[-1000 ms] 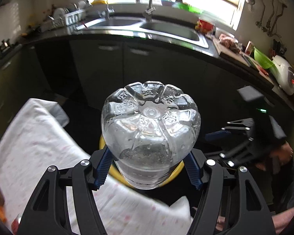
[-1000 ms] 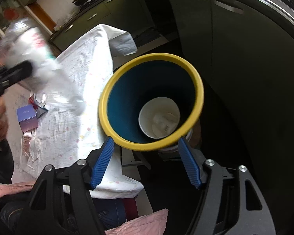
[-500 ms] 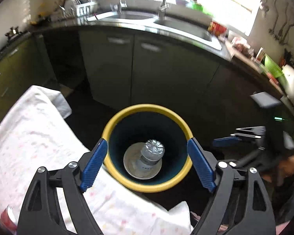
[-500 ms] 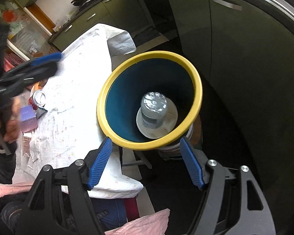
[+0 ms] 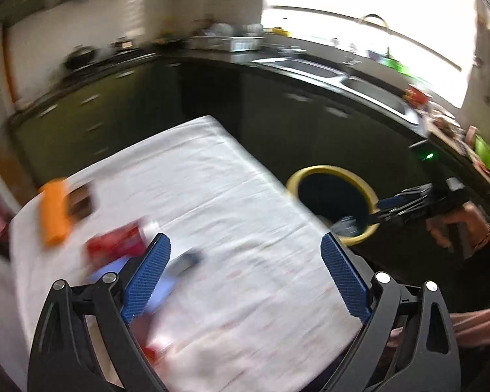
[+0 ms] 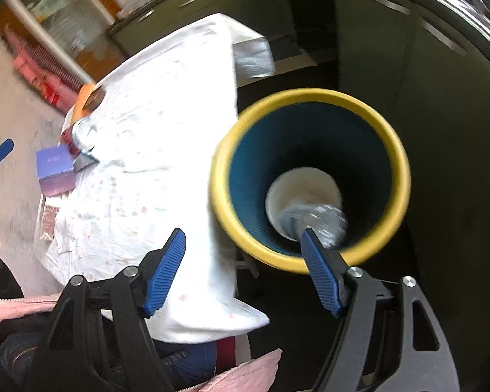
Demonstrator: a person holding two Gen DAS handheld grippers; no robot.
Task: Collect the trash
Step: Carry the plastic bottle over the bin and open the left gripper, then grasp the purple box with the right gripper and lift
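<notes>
Risk: left gripper [image 5: 245, 277] sweeps fast over table [image 5: 245, 212], jaws just opening wide, empty; could knock red can [image 5: 114, 243]; right gripper [image 6: 241, 271] gapes, empty, beside bin [image 6: 310, 98].

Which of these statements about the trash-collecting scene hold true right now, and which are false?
1. A clear plastic bottle lies inside the yellow-rimmed bin. True.
2. The left hand-held gripper grips a bottle. False: its jaws stand open and empty, having just been opening.
3. The bin stands on the white tablecloth. False: it stands beside the table.
4. A purple box sits on the cloth. True.
</notes>
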